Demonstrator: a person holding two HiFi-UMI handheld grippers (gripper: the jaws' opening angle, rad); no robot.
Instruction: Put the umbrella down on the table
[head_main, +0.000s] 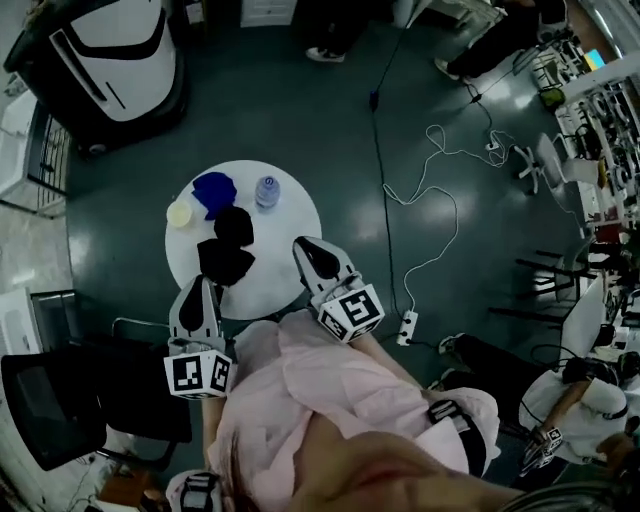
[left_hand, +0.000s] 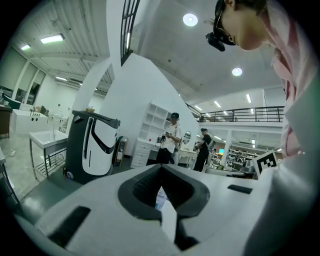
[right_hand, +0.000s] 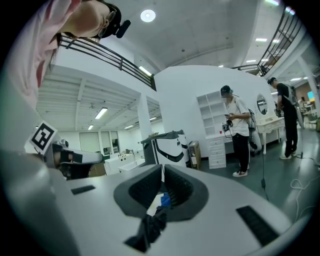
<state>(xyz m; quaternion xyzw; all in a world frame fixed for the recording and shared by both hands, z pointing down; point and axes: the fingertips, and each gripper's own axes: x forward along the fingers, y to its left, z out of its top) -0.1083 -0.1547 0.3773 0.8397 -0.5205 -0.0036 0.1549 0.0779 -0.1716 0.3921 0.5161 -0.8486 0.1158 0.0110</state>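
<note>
Umbrella: a black, folded fabric bundle (head_main: 225, 262) is lying on the round white table (head_main: 290, 215), near its front edge. I am taking this to be the umbrella. A second black lump (head_main: 233, 225) is sitting just behind it, and I cannot tell whether the two are one thing.
Left gripper (head_main: 200, 287): its jaws are meeting with nothing between them. It is hovering at the table's near edge, just beside the bundle but not touching it.
Right gripper (head_main: 303, 247): its jaws are standing almost together, leaving only a thin slit, and are clamping nothing. It is hovering over the table's right side, apart from the bundle.
Other table items: a blue crumpled cloth (head_main: 213, 190), a pale yellow round object (head_main: 180, 213) and a clear bottle seen from above (head_main: 266, 190) are sitting at the far side.
Done: judging by how things are lying, the umbrella is already resting on the tabletop and neither gripper is holding it.
Left: seemingly nothing but drawing the grippers clear.
</note>
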